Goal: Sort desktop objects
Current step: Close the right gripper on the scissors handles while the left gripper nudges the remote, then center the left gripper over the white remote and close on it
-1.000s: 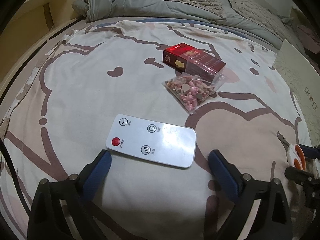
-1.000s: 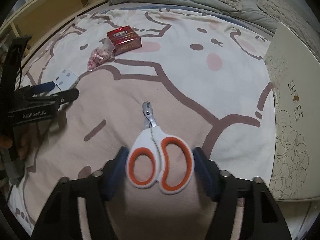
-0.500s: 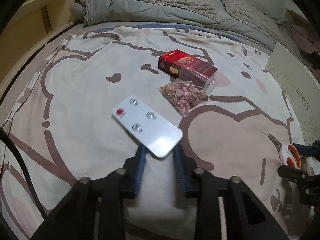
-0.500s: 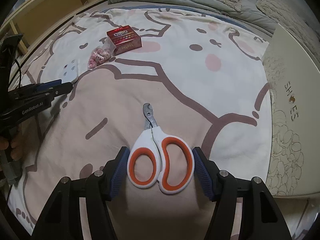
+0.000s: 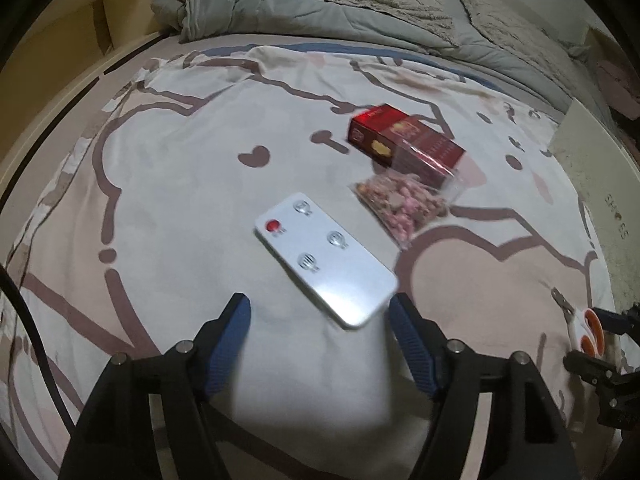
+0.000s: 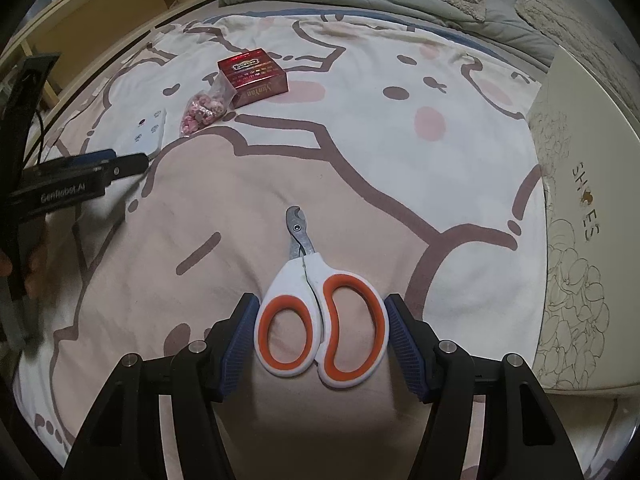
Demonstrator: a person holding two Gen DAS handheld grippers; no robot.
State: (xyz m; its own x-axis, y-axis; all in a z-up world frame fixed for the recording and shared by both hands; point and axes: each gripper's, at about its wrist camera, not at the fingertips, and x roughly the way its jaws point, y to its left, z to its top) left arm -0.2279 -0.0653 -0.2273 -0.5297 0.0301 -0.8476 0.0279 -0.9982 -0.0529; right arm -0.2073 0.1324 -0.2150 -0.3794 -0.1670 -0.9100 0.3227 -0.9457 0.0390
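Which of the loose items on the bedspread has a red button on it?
The white remote, lying flat just ahead of the left gripper, whose jaws are opening. The red box and the clear bag of pink bits beyond it have no buttons.

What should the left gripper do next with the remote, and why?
Probably draw the left gripper back clear. Its fingers are opening and no longer press the white remote, which lies slanted on the bedspread beside the bag of pink bits. The right gripper is shut on the scissors, likely the next item to place.
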